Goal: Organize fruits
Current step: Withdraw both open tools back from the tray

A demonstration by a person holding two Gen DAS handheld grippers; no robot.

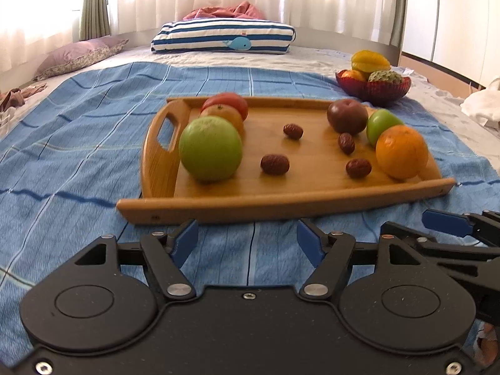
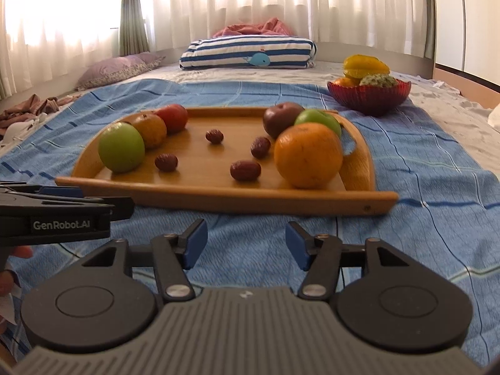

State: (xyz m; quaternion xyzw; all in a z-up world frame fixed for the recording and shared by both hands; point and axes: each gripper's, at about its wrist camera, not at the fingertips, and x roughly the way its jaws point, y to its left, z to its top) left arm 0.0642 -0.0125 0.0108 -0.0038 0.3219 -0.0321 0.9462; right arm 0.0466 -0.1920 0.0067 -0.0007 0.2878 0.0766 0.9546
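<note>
Both grippers, left gripper (image 1: 247, 243) and right gripper (image 2: 247, 243), hang spread and empty at 6 o'clock of the tray (image 1: 281, 201). On it, 3 fruits line each side, 4 dates (image 1: 275, 164) scattered between. Whether sorting begins or ends, I cannot judge.

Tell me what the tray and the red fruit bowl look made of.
The tray looks like bamboo or light wood with a smooth satin finish: honey colour, fine straight grain on the handle end. The red fruit bowl looks like tinted glass or clear plastic: translucent, with ribbed, glossy walls. The views cannot settle which.
</note>
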